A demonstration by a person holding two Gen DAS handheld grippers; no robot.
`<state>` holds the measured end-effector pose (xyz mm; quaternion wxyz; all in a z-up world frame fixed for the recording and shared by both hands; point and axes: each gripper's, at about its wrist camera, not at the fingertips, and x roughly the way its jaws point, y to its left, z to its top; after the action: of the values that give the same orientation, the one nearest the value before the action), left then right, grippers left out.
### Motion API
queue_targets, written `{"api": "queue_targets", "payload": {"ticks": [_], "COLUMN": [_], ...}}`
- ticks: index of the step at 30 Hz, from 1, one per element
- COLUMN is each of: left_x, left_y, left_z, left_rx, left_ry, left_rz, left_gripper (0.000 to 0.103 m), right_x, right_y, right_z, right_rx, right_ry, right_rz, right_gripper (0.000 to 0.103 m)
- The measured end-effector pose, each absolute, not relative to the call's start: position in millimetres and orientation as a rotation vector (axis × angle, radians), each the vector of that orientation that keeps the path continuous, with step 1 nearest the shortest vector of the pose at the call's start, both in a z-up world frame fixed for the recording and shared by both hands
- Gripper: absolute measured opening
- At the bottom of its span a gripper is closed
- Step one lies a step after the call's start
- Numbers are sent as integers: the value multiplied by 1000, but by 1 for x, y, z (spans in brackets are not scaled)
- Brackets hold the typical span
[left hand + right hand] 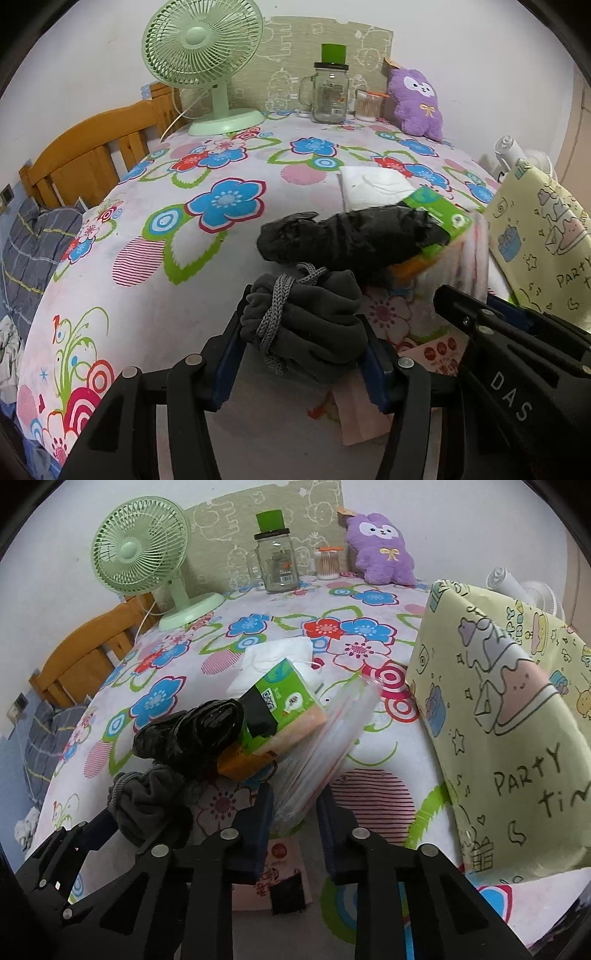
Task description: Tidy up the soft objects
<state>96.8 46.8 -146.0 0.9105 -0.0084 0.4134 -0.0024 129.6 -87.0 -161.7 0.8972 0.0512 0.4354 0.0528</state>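
Observation:
My left gripper [301,325] is shut on a dark grey cloth bundle [314,325] tied with a grey cord, held just above the flowered tablecloth; the bundle also shows in the right wrist view [147,808]. My right gripper [295,812] is shut on a clear plastic pack [325,746] of pink-white soft sheets, tilted up. A black plastic bag roll [351,240] [192,731] lies against a green and orange tissue pack [280,709] [436,214]. A white folded cloth [273,657] lies behind. A purple plush toy [417,99] [380,550] stands at the back.
A yellow cartoon gift bag [509,709] stands at the right. A green desk fan [203,62], a glass jar [328,92] and a cotton swab box [367,105] line the back. A wooden chair [85,158] is at the left. A pink card [280,871] lies under the grippers.

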Motion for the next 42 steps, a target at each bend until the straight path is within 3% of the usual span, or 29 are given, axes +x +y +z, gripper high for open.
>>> {"api": "queue_targets", "payload": {"ticks": [10, 42], "left_x": [84, 44], "left_y": [33, 2], "left_z": [-135, -69], "left_rx": [-27, -32], "left_ry": [837, 716], "left_rz": [-30, -57], "left_gripper": [58, 58], "right_x": [115, 66], "right_y": [-95, -121], "right_z": [-148, -77], "right_rx": [104, 96], "right_ry": [860, 703], "right_rz": [108, 127], "right_gripper": [18, 17]}}
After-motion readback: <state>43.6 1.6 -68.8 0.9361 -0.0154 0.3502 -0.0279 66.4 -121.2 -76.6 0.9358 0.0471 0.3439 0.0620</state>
